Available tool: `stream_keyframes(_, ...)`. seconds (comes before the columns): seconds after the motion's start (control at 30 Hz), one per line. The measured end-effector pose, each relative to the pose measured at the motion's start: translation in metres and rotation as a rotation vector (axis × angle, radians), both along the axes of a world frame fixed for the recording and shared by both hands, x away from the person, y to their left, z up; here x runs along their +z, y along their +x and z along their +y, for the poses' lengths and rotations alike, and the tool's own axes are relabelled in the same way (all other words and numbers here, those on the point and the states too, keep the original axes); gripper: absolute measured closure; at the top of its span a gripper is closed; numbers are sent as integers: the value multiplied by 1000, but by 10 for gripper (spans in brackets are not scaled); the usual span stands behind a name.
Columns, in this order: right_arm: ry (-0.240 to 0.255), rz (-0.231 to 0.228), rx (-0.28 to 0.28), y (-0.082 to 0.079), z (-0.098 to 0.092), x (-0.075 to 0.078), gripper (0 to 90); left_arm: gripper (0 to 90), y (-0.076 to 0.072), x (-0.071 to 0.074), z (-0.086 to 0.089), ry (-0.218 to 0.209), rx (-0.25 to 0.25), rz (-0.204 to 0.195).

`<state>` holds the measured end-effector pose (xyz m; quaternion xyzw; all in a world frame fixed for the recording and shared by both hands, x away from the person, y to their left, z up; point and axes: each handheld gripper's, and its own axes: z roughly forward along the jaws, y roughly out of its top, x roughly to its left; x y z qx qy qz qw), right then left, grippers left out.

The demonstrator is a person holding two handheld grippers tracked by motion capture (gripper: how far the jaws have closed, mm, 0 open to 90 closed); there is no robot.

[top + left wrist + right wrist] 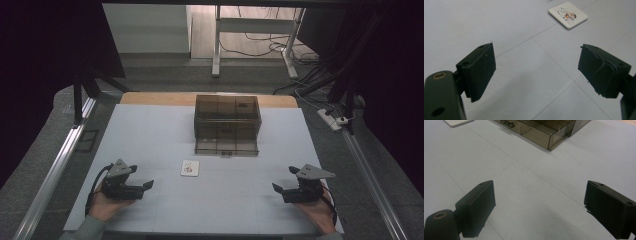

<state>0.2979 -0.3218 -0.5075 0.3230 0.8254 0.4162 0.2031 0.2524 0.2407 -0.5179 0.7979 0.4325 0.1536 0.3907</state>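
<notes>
A small white card (pixel 190 168) with a colourful picture lies flat on the pale table mat, in front of a smoky see-through drawer box (pixel 227 119) whose lower drawer (pixel 227 145) is pulled out. My left gripper (pixel 146 185) rests low at the near left, open, with nothing between its black pads; in its own view (pixel 536 70) the card (pixel 568 14) lies ahead to the right. At the near right my right gripper (pixel 276 188) is open and empty too; its view (pixel 539 205) has the open drawer (pixel 541 131) and a corner of the card (pixel 457 122) far ahead.
The pale mat (pixel 150 130) covers a wooden table whose bare edge (pixel 150 98) runs behind the box. Metal rails flank both sides. A white stand (pixel 217 45), cables and a power strip (pixel 332 119) lie on the floor beyond.
</notes>
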Motion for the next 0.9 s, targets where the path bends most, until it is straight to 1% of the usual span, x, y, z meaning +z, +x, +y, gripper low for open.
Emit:
stream_keyframes(0.1, 0, 4, 6, -1, 0, 0, 110, 143, 0, 0, 1, -3, 4, -1)
stream_keyframes(0.17, 15, 2, 11, -2, 0, 0, 116, 143, 0, 0, 2, -3, 5, -2)
stream_keyframes(0.27, 20, -2, 17, -2, 0, 0, 116, 144, 1, 0, 2, -1, 6, 0)
stream_keyframes(0.5, 7, 4, 15, -2, 0, 0, 123, 149, 0, 0, 3, -1, 7, -3)
stream_keyframes(0.53, 19, 3, 21, -2, 0, 0, 123, 149, 0, 0, 3, 0, 9, -4)
stream_keyframes(0.63, 12, 3, 22, -3, 0, 1, 124, 150, 0, 1, 2, 1, 8, -5)
stream_keyframes(0.9, 16, -1, 26, -3, 0, 1, 130, 153, 0, 2, 2, 5, 5, -8)
